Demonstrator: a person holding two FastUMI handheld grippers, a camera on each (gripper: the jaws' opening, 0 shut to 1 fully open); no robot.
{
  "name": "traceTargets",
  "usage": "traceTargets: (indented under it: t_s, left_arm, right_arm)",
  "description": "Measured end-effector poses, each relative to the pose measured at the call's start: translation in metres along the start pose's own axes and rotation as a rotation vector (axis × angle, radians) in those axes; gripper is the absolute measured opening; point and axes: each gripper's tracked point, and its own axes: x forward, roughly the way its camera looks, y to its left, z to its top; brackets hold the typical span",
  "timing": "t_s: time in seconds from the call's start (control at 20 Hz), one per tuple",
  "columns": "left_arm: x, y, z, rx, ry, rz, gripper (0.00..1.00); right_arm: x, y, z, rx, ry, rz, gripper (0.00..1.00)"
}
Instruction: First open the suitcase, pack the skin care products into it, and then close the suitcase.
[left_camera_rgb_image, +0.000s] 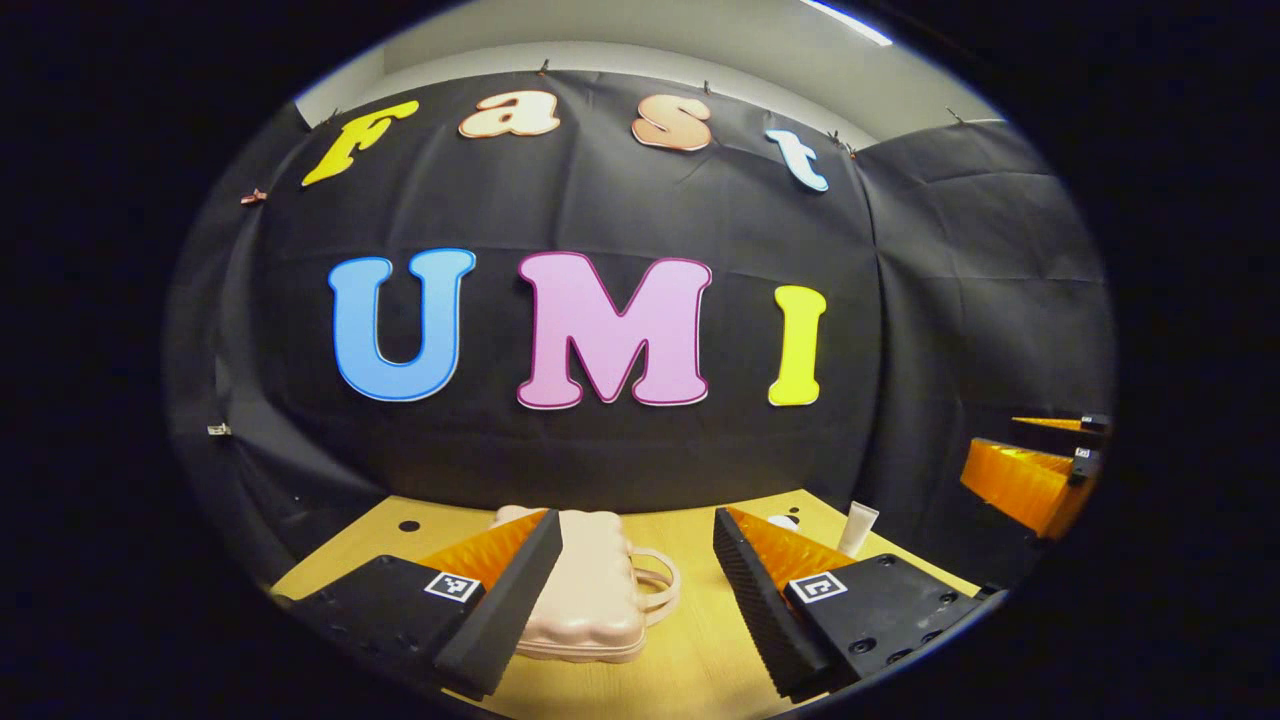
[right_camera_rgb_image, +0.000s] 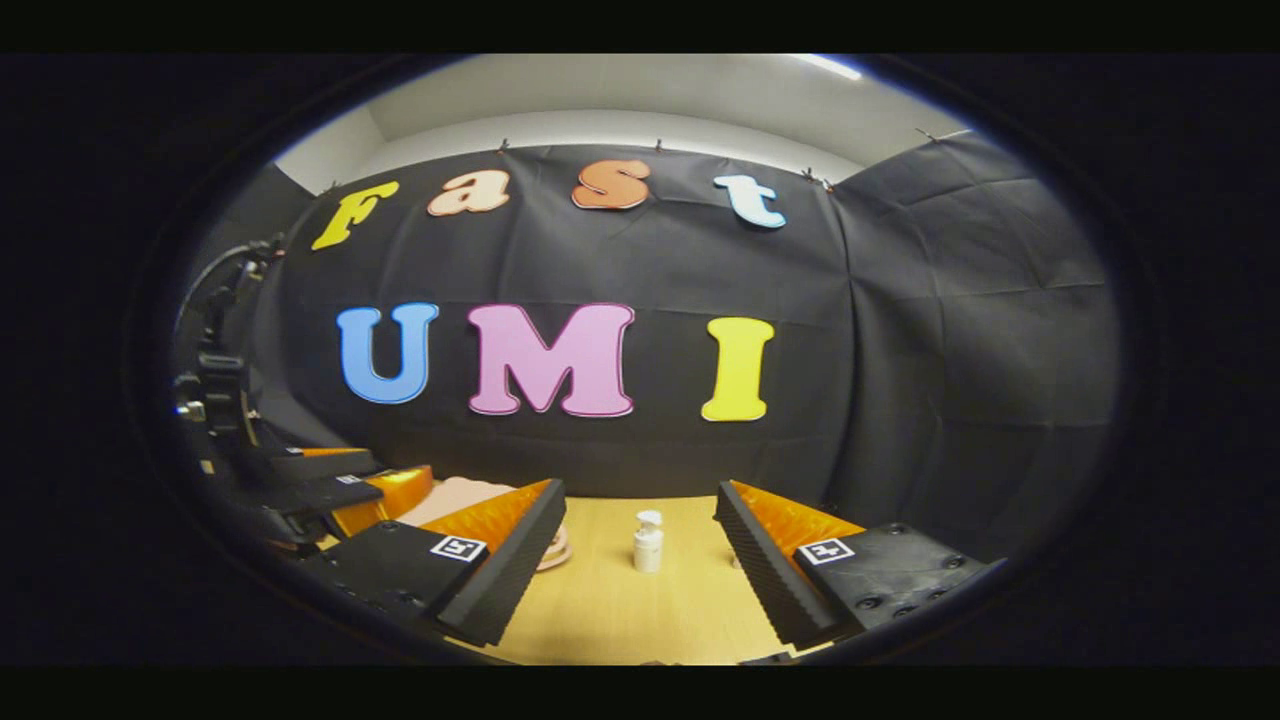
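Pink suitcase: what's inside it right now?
Cannot tell. The pink hard-shell suitcase lies closed on the wooden table, so its inside is covered. A white pump bottle and a white tube stand outside on the table.

The pale pink ribbed suitcase (left_camera_rgb_image: 585, 590) looks like glossy moulded plastic; the light wooden desk (left_camera_rgb_image: 690, 650) is smooth and matt; the small white pump bottle (right_camera_rgb_image: 648, 542) looks plastic.

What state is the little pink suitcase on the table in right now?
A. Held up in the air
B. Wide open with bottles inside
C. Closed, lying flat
C: the pink suitcase lies flat on the wooden table, halves together, handle sideways, between the open left gripper fingers.
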Motion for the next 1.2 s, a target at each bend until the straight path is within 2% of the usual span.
traceTargets:
  t_s: [0.25,0.4,0.55,0.7,0.85,0.95,1.0,1.05,1.1,1.2]
  left_arm:
    - [0.089,-0.022,-0.063,0.021,0.122,-0.032,0.96]
    - [0.136,-0.037,-0.101,0.015,0.193,-0.043,0.96]
    - [0.179,-0.048,-0.137,0.061,0.257,-0.056,0.97]
    - [0.209,-0.053,-0.173,0.063,0.337,-0.035,0.94]
    - [0.227,-0.043,-0.215,0.094,0.460,0.069,0.92]
    - [0.231,-0.039,-0.234,0.101,0.526,0.122,0.85]
    - [0.231,-0.039,-0.242,0.103,0.549,0.137,0.72]
    - [0.236,-0.039,-0.246,0.118,0.557,0.134,0.69]
    - [0.238,-0.037,-0.253,0.138,0.578,0.148,0.63]
    - [0.244,-0.029,-0.265,0.175,0.625,0.188,0.59]
  right_arm:
    - [0.035,-0.031,-0.019,-0.014,0.034,-0.010,0.97]
    - [0.054,-0.040,-0.036,-0.023,0.068,0.023,0.97]
    - [0.073,-0.054,-0.054,-0.035,0.092,0.034,0.97]
    - [0.090,-0.064,-0.070,-0.009,0.139,0.038,0.97]
    - [0.102,-0.073,-0.083,-0.013,0.175,0.035,0.97]
    - [0.107,-0.078,-0.089,-0.015,0.188,0.041,0.97]
    - [0.109,-0.079,-0.092,-0.006,0.195,0.043,0.97]
    - [0.111,-0.080,-0.095,0.002,0.202,0.045,0.97]
    - [0.113,-0.081,-0.098,0.011,0.210,0.046,0.97]
    - [0.117,-0.083,-0.102,0.028,0.220,0.046,0.97]
